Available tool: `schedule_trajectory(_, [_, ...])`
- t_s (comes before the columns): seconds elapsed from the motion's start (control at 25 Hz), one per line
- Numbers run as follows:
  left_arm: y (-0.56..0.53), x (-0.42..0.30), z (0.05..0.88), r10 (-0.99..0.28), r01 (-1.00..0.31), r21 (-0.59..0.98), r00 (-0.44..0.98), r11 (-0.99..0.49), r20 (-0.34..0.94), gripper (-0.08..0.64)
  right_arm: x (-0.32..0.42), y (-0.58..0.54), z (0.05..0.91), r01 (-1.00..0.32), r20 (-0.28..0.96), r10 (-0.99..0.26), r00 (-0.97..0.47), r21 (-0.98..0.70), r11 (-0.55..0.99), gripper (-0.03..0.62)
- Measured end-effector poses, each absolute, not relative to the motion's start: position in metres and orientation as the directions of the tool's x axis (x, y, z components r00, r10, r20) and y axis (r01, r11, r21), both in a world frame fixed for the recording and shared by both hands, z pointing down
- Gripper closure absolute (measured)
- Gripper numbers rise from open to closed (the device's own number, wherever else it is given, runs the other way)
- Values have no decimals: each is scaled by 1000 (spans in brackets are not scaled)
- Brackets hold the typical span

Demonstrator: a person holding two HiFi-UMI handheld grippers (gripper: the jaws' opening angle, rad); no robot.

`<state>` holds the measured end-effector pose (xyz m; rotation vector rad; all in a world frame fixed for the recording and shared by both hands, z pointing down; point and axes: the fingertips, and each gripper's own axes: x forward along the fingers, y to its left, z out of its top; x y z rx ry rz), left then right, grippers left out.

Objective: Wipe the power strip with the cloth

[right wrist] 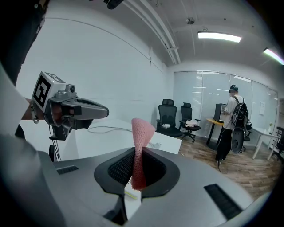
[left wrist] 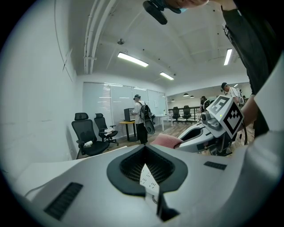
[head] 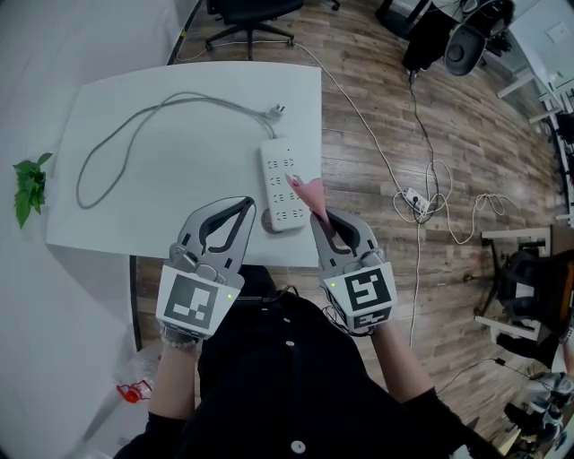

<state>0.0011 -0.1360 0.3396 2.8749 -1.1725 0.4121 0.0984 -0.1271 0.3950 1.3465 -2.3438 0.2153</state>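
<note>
A white power strip lies near the right front corner of the white table. Its grey cord loops off to the left and ends in a plug. My right gripper is shut on a pink cloth, which sticks up over the strip's near right edge. In the right gripper view the cloth stands upright between the jaws. My left gripper hangs just left of the strip's near end, shut and holding nothing. The strip shows through the left jaws' gap.
A black office chair stands beyond the table. A green plant sits off the table's left edge. Cables and a second power strip lie on the wooden floor to the right. A person stands far back in the room.
</note>
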Motion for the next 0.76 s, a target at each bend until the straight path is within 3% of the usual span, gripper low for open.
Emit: schedule_trajectory(0.76, [-137,6,342,-685,-689,-89,683,-720,254,549,101,-128,402,-851,452,-777,-438,69,520,535])
